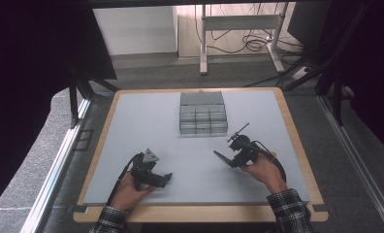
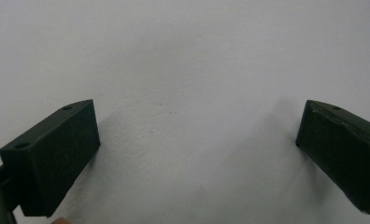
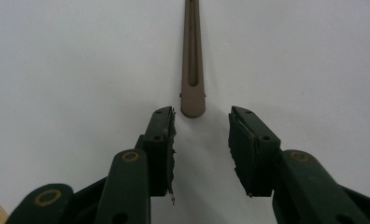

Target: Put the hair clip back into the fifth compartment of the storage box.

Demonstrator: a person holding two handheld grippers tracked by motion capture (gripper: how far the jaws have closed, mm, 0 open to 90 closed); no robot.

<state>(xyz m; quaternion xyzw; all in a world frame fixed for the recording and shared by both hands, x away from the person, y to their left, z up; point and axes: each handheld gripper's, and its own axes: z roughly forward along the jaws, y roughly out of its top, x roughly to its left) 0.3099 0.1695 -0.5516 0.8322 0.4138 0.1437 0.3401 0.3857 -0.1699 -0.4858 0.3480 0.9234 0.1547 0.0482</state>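
Observation:
In the right gripper view, a slim brown stick (image 3: 193, 56) with a rounded end and a long groove lies flat on the pale grey mat. That end lies just ahead of my right gripper (image 3: 202, 111). Its jaws are open and partly drawn in, with nothing between the pads. In the high view this right gripper (image 1: 225, 158) sits right of the mat's centre, held by a hand in a plaid sleeve. My left gripper (image 2: 198, 106) is open wide over bare mat. From above, the left gripper (image 1: 164, 178) rests near the front left, its jaws pointing right.
A grey box of several small compartments (image 1: 203, 116) stands at the back centre of the mat (image 1: 146, 126). The wooden table rim (image 1: 296, 141) frames the mat. Beyond the table are dark curtains and a desk frame with cables on the floor.

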